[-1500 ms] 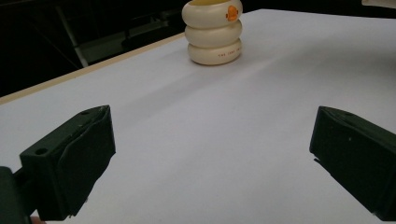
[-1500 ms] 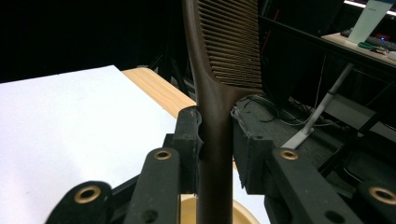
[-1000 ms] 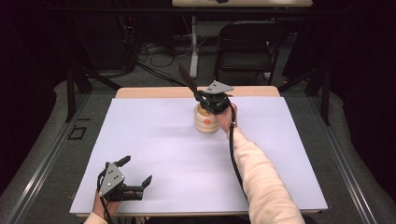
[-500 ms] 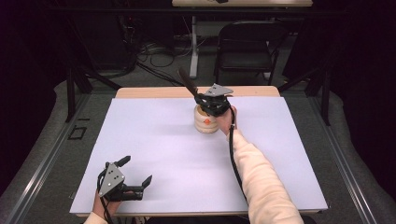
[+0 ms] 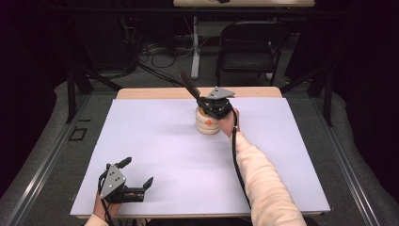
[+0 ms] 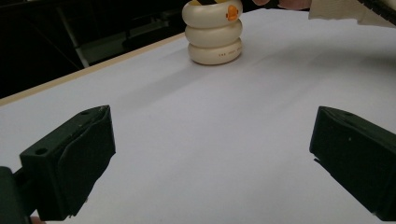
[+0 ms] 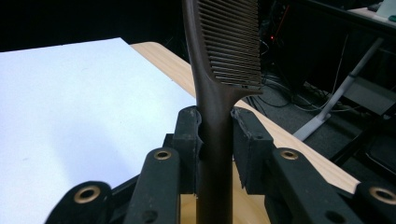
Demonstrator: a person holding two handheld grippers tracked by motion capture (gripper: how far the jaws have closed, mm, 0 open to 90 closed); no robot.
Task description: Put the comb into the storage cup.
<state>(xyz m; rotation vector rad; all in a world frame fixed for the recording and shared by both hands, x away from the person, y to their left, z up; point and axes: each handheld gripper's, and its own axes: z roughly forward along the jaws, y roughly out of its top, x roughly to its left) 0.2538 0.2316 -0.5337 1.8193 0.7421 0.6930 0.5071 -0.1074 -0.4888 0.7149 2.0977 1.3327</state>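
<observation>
Nearest the person, the left gripper (image 5: 136,181) rests at the near left corner of the white sheet-covered table (image 5: 155,141), well apart from the cream ribbed ceramic holder (image 5: 207,123); its jaws stand wide apart with nothing between them, bare sheet showing in the gap in the left gripper view; the hand under it lies low at the table's edge. Farther off, the holder stands upright near the far edge of the sheet, built like three stacked rings, with a small orange mark (image 6: 230,13) on its top ring and a line of tiny print on its lowest ring, too small to read. Just above the holder, the right gripper (image 7: 216,140) is clamped narrowly on the handle of a dark brown plastic comb (image 7: 224,51); the comb slants up and away beyond the holder; the cream-sleeved right forearm (image 5: 263,183) stretches across the sheet to it.
</observation>
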